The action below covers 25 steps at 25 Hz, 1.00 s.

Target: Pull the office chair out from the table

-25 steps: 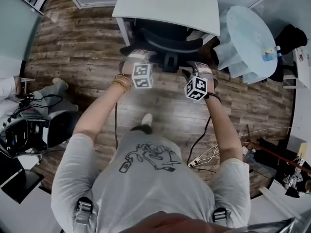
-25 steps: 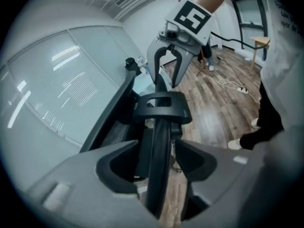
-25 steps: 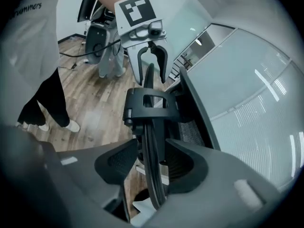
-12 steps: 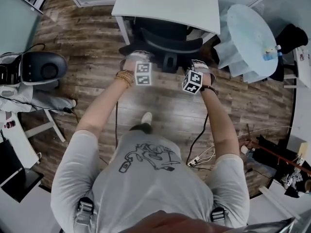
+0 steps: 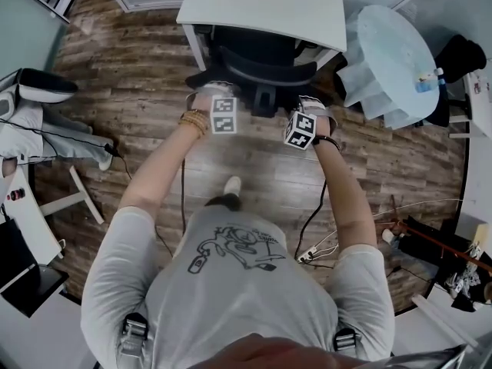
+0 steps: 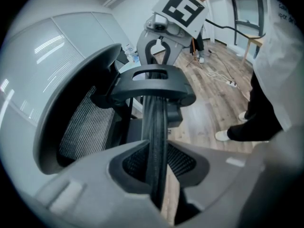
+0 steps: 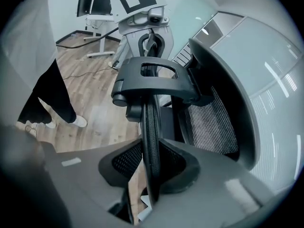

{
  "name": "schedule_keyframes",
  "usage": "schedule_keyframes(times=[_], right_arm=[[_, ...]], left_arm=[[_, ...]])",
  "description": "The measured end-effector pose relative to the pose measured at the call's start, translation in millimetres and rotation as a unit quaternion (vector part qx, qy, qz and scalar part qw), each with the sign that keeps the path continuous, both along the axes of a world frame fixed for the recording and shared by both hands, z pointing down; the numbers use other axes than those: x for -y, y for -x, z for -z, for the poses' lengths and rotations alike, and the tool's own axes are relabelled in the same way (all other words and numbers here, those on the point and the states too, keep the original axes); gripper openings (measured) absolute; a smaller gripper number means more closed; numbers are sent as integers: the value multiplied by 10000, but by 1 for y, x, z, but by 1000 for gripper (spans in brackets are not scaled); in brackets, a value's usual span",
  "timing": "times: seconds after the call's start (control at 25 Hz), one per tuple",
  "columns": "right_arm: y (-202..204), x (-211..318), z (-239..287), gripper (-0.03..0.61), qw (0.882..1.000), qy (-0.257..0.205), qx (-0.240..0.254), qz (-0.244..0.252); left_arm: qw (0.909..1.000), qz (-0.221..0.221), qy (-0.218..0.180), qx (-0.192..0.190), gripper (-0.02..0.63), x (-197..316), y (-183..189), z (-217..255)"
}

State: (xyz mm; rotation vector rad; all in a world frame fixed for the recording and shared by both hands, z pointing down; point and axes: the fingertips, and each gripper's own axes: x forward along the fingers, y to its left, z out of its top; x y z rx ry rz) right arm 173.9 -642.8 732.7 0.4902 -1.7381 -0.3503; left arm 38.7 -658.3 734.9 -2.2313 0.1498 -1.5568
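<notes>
The office chair stands at the upper middle of the head view, its seat pushed under the white worktop and its dark backrest facing the person on the wooden floor. Both tools sit on the backrest rim, one on either side of the dark plastic bracket at its centre. The left tool is at the left of that bracket in the head view, and the right tool is at the right of it. In the left gripper view, the left tool is clamped on the thin ribbed rim, which runs up the centre of the frame with the grey pads pressed against it from both sides. The chair's mesh back shows at the left. In the right gripper view, the right tool is clamped on the same rim in the same way, with the mesh back at the right.
</notes>
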Motion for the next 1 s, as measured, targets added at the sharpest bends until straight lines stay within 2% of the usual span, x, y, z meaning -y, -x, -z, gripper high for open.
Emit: schedule_keyframes(times=[0.6, 1.0], right_arm=[[22, -85, 0, 103, 9999, 131, 92, -54], [41, -158, -1, 103, 9995, 242, 169, -97]], left_arm=[[9999, -33, 125, 91, 100, -80, 21, -1], [9997, -20, 170, 189, 100, -151, 39, -2]])
